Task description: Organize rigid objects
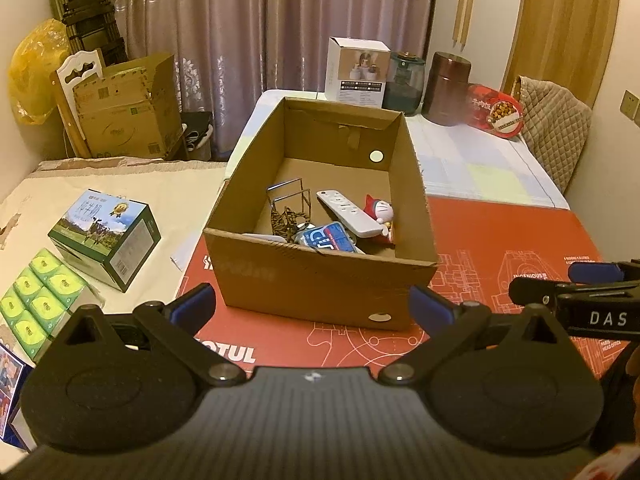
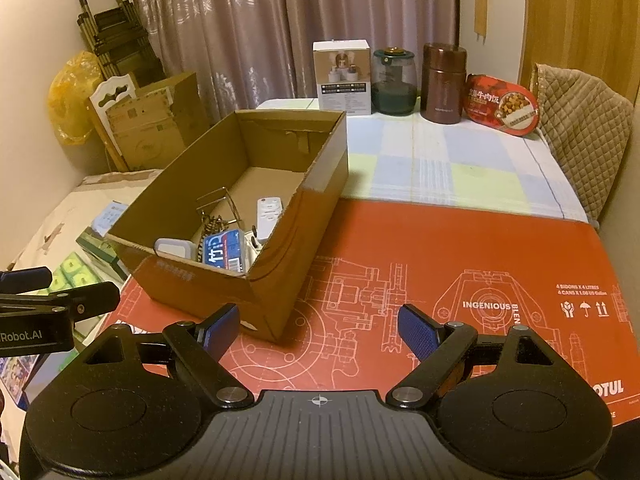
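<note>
Left wrist view: cardboard box [image 1: 320, 280] sits between empty spread jaws.

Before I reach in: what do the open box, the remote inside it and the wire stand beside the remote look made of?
Box: corrugated cardboard, matte brown, with ragged torn rims.
Remote: probably hard plastic, smooth white with small buttons.
Wire stand: likely metal, thin bent rods with a shiny glint.

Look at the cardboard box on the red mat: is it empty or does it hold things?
It holds things. The open-topped cardboard box contains a white remote, a blue pack and a wire stand.
</note>
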